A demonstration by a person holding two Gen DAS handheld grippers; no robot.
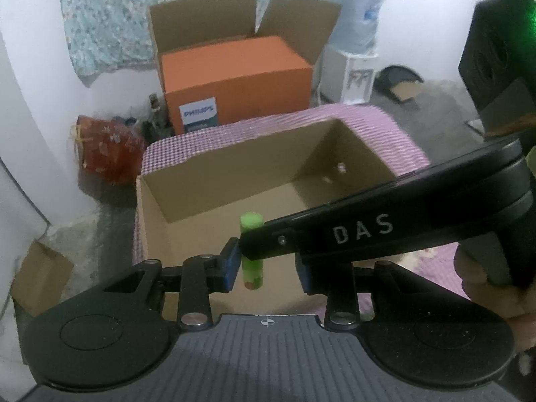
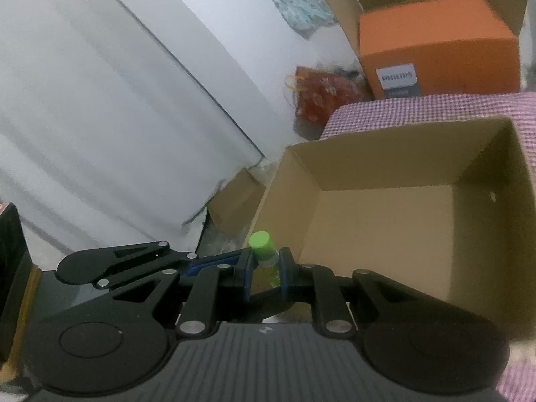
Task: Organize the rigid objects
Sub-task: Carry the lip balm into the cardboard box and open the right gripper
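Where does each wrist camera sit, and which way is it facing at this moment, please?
Left wrist: sits on the left gripper and looks down into the cardboard box. Its own fingers show, and the right gripper and a hand cross in from the right.
Right wrist: sits on the right gripper and faces the box's near corner. Its fingers are shut on the green-capped tube, with the left gripper showing at the left.
Shared: the tube, the cardboard box, the orange box and the checked cloth.

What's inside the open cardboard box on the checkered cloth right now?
The cardboard box shows only bare floor and walls, nothing lying in it. Its near corner is hidden behind the right gripper, which holds a green tube over the rim.
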